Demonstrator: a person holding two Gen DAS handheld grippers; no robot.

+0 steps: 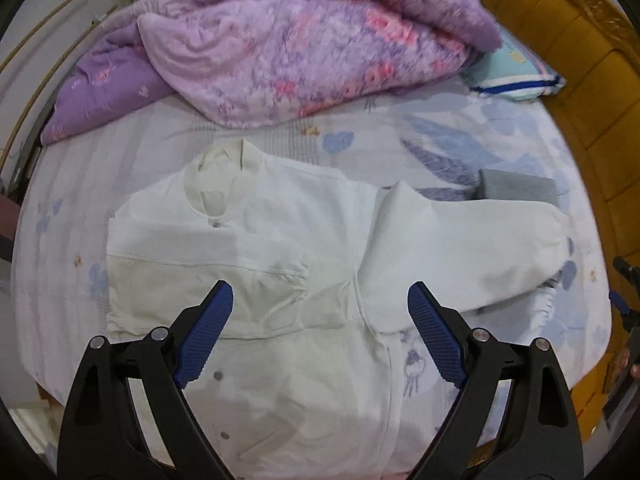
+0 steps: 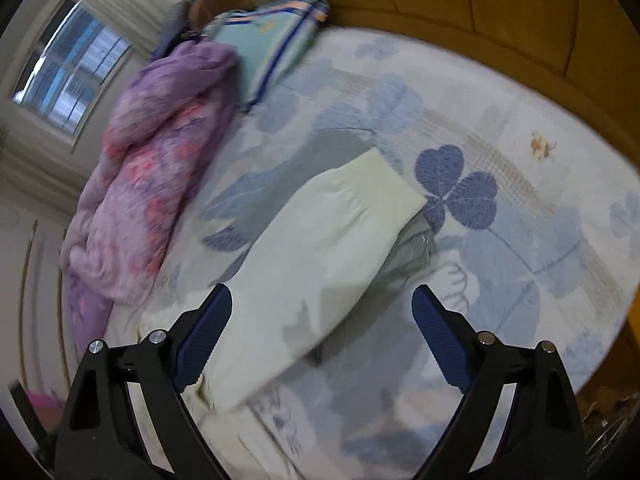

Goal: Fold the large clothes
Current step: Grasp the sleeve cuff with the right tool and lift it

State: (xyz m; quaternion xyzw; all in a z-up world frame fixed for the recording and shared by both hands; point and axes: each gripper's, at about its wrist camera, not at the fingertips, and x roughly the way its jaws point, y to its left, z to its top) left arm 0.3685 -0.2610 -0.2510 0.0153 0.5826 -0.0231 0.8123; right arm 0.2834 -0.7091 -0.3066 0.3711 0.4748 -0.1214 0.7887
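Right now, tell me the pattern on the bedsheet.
Pale bedsheet printed with blue clover leaves; clearest in the right wrist view.

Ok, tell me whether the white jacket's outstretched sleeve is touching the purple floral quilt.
Apart. The left wrist view shows a strip of bedsheet between the outstretched sleeve and the purple floral quilt.

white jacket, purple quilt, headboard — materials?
White jacket: looks like a soft matte woven or waffle-knit cloth, faint ribbed texture, gathered cuffs, small metal-looking snaps. Purple quilt: padded fabric, matte floral print, puffy folds; filling cannot be told. Headboard: likely varnished wood, amber and glossy, panelled; blur leaves it open. Gripper finger pads: blue, textured, probably rubber or plastic.
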